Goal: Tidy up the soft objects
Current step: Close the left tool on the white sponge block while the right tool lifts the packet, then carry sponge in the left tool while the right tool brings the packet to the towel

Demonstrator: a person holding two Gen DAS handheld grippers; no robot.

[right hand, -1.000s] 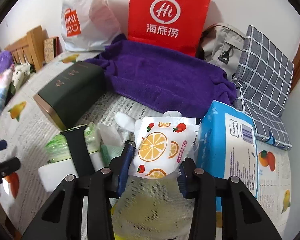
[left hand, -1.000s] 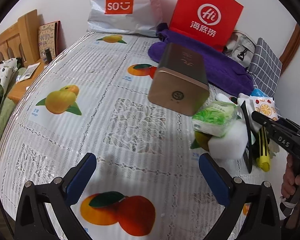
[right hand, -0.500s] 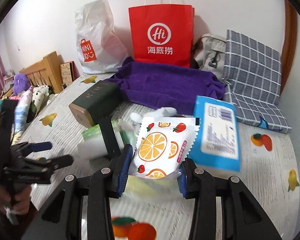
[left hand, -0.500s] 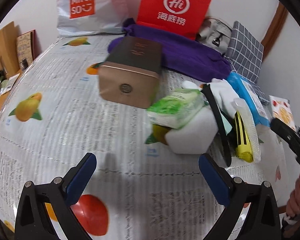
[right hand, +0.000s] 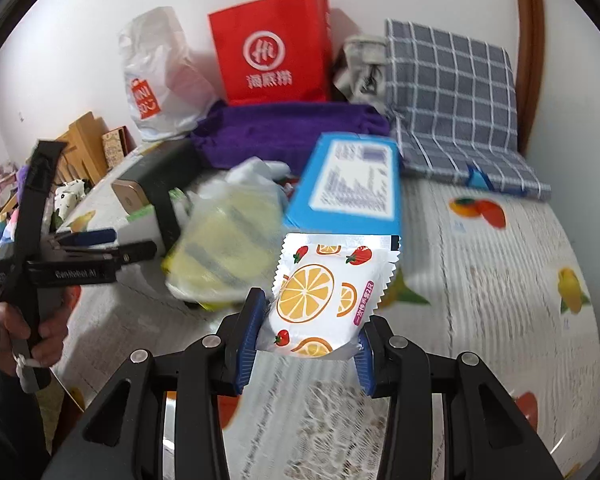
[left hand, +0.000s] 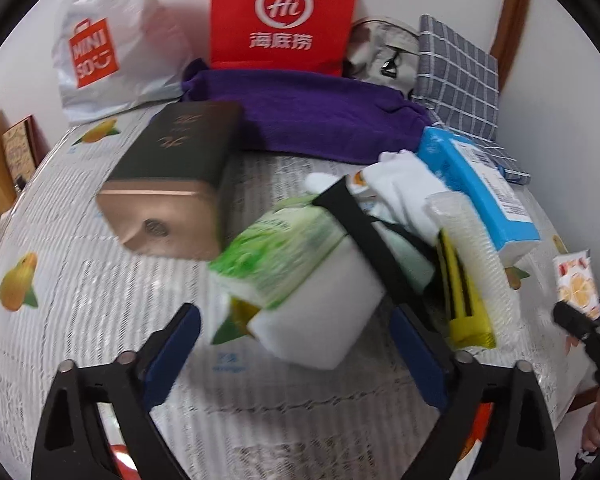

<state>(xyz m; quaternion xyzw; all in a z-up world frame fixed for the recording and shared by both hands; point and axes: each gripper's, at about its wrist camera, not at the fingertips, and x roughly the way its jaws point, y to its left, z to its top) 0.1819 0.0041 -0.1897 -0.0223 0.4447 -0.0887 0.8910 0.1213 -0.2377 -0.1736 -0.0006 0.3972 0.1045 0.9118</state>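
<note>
My right gripper [right hand: 308, 336] is shut on a white packet printed with orange slices and strawberries [right hand: 324, 296], held above the bed; the packet also shows at the right edge of the left wrist view [left hand: 578, 284]. My left gripper [left hand: 296, 344] is open and empty, its blue pads either side of a white foam block [left hand: 320, 320] with a green tissue pack [left hand: 276, 252] on top. A blue wipes pack [left hand: 480, 192], white cloth [left hand: 404, 188] and a yellow item in a clear bag [left hand: 464, 280] lie in the pile beside them.
A dark box with a gold end [left hand: 172, 184] lies left of the pile. A purple towel [left hand: 312, 112], red paper bag [left hand: 284, 16], white Miniso bag [left hand: 108, 48], grey backpack [left hand: 384, 56] and checked cushion [left hand: 456, 72] line the wall. The fruit-print cover [left hand: 80, 280] spans the bed.
My left gripper has moved forward and right, up to the foam block and tissue pack. My right gripper has lifted the packet back and away from the pile.
</note>
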